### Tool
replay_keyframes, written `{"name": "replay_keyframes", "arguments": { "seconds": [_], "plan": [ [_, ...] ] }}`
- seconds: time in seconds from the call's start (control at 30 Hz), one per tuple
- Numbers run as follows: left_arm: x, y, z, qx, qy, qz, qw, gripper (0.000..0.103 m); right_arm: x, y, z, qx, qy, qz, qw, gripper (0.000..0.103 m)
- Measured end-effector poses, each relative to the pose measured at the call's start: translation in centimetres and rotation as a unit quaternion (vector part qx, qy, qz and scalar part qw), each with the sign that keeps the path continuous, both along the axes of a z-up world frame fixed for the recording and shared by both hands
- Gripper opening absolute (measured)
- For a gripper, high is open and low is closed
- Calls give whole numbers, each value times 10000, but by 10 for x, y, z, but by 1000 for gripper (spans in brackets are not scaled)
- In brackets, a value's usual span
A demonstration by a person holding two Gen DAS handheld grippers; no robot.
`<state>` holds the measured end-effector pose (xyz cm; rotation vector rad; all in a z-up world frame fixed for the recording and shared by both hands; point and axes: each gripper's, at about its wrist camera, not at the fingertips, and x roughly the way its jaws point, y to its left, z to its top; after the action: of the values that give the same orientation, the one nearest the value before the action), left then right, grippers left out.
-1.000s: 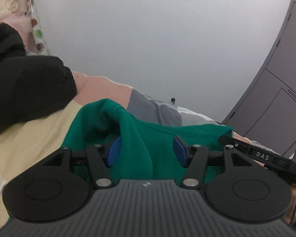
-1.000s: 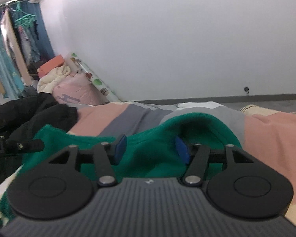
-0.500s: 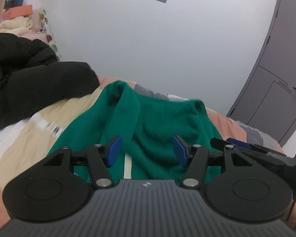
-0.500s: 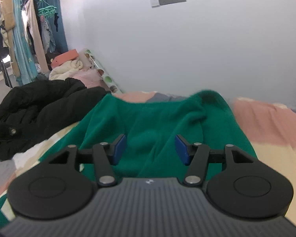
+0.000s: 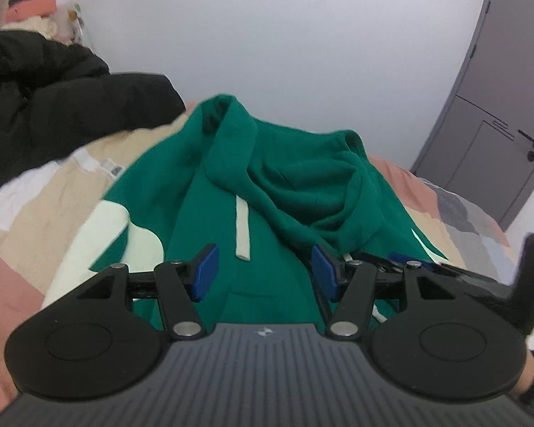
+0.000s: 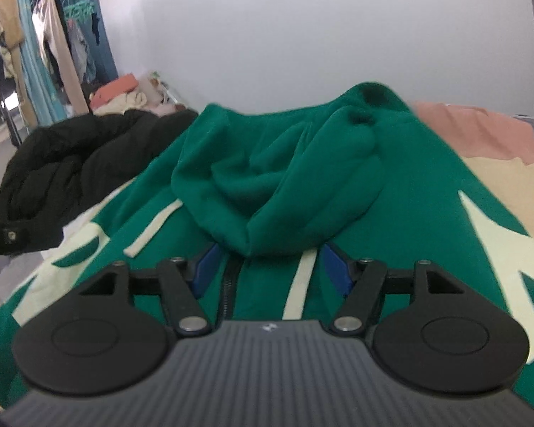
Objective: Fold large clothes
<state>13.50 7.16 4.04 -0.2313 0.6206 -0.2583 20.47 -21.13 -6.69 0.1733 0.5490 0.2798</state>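
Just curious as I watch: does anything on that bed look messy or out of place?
Yes. The green hoodie lies spread out, but its hood is crumpled in a heap rather than flat, and a black jacket sits bunched beside it on the bed.

A black coat [image 5: 53, 106] bulks on the bed's [image 5: 35, 213] left; right of the hoodie [image 5: 267, 185], bare bedding lies open.

The green hoodie [image 5: 288, 185] runs under the left tongs' housing, so its lower part is hidden; in the right wrist view its hem is likewise covered. The black jacket [image 5: 53, 99] is cut off by the left edge and blurred. The hanging clothes [image 6: 35, 53] are too small to tell apart. The grey door [image 5: 495, 114] is cropped at the right.
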Motion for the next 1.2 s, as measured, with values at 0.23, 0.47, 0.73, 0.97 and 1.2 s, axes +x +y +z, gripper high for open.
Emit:
{"name": "replay_keyframes", "arguments": {
  "seconds": [0.23,0.47,0.73,0.97,1.2],
  "plan": [
    [12,14,-18,46,87,180,9998,63,25,12,-13,-240,-75,-332,9991,93],
    [24,33,-23,-271,165,532,9981,63,56,34,-40,-319,-6,-80,9995,96],
    [36,55,-30,-395,402,825,9950,63,101,76,-43,-1290,-71,-40,9916,42],
    [52,70,-37,-504,530,1002,9923,63,206,86,24,-1825,-257,-296,9824,29],
    [84,77,-49,-539,439,1010,9925,63,327,96,101,-1909,-927,-786,9741,27]
  ]
}}
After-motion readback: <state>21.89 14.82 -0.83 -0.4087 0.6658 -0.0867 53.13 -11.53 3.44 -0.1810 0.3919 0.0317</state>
